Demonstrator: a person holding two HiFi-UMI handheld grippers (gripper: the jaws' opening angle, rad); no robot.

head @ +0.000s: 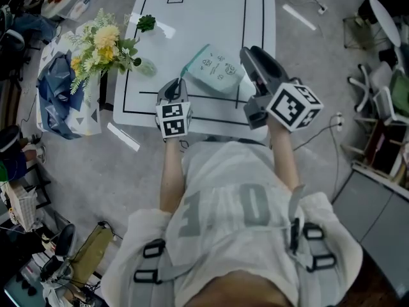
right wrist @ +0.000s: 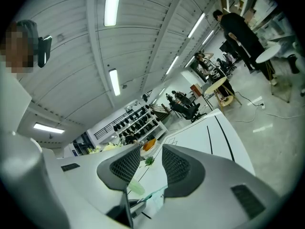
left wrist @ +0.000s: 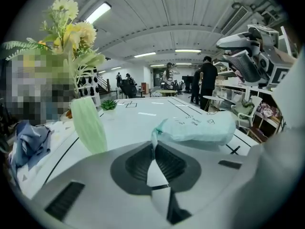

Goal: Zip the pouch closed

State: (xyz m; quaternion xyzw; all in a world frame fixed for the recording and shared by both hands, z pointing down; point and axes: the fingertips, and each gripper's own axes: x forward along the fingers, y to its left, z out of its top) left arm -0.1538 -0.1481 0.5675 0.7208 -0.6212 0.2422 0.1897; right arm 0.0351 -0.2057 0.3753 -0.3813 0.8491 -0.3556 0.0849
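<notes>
1. The mint pouch lies on the white table, upper centre of the head view.
2. The left gripper is clenched on the pouch's teal corner strip.
3. The right gripper is released and empty, at the pouch's right edge.

Inverted digits 03 on shirt

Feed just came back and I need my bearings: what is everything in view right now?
table: one, white with black lines, before the person
pouch: one, mint green, on the table's near part
flowers: one bunch, yellow, at the table's left edge
small plant: one, green, on the table's left edge
cloth: one, blue, left of the table
left gripper: one, grey, shut on the pouch's corner tab
right gripper: one, grey, open, right of the pouch
</notes>
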